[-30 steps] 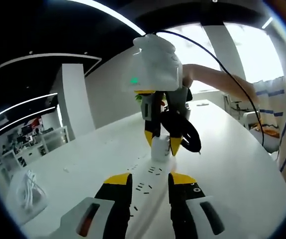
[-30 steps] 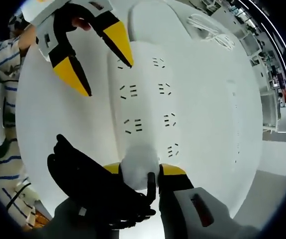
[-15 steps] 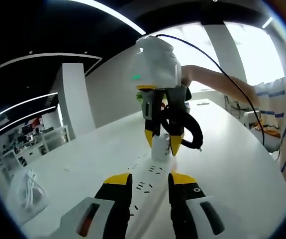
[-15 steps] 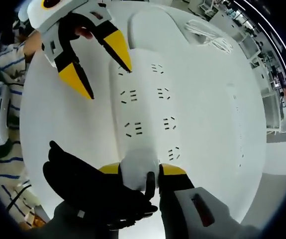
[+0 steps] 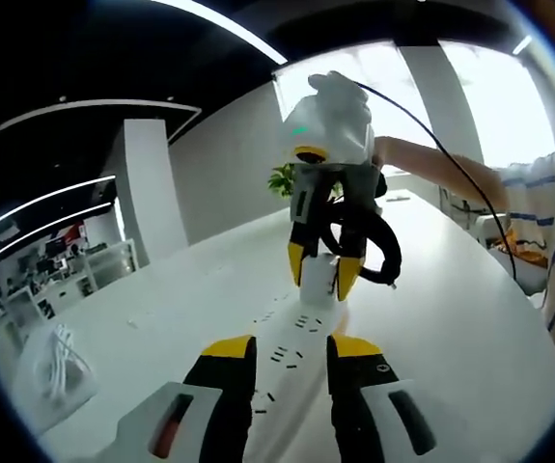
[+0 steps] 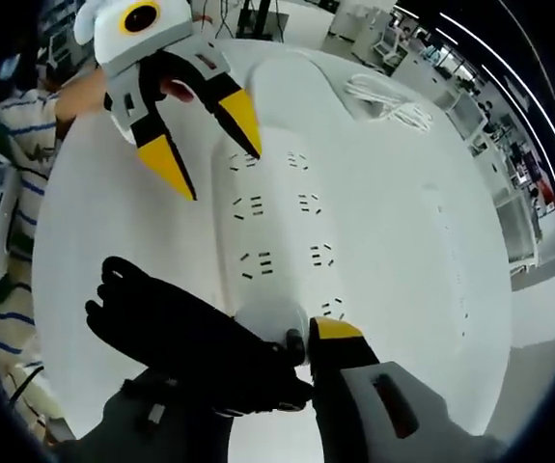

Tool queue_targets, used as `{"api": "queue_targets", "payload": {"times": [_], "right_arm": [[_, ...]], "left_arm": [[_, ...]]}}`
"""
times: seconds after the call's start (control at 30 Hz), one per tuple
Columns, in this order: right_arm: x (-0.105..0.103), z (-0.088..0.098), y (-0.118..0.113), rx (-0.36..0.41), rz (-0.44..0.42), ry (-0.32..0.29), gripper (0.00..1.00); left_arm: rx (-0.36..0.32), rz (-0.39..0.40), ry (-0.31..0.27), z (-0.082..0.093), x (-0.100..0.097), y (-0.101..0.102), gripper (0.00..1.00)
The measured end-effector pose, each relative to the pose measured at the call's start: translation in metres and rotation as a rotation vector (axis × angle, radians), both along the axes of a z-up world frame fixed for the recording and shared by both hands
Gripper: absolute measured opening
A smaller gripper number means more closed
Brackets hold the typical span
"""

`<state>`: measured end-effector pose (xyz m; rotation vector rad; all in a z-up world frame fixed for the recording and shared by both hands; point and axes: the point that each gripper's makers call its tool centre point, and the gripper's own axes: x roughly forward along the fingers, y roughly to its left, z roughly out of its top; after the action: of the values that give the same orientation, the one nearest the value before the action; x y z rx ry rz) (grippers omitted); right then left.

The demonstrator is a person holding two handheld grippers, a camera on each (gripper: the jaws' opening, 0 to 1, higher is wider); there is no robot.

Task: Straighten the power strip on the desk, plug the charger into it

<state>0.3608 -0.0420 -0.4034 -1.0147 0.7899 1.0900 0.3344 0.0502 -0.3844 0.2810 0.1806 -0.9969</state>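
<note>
A white power strip (image 6: pixel 277 236) lies flat on the white counter (image 6: pixel 422 251) of a bright office with ceiling strip lights. The right gripper (image 5: pixel 322 275) has its jaws clamped on a white charger (image 6: pixel 269 318) at the strip's near end, black cable (image 6: pixel 176 333) coiled beside it. The left gripper (image 6: pixel 205 130) hovers with jaws apart over the strip's far end, near a bagged white cord (image 6: pixel 385 101).

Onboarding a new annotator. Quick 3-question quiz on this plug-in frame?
1. True or false: the right gripper holds the white charger over the power strip.
2. The left gripper is: A) open above the strip, B) shut on the charger, C) shut on the black cable.
3. Fill in: a coiled white cord lies on the ____ beyond the strip.

Key: 1 true; 2 A; 3 desk.
</note>
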Motion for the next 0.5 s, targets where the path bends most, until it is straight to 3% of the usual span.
{"api": "queue_targets", "payload": {"times": [0.5], "right_arm": [[0.0047,0.0089,0.0063,0.157,0.05,-0.096,0.29]], "left_arm": [[0.02,0.053,-0.038,0.0076,0.007,0.0101,0.3]]}}
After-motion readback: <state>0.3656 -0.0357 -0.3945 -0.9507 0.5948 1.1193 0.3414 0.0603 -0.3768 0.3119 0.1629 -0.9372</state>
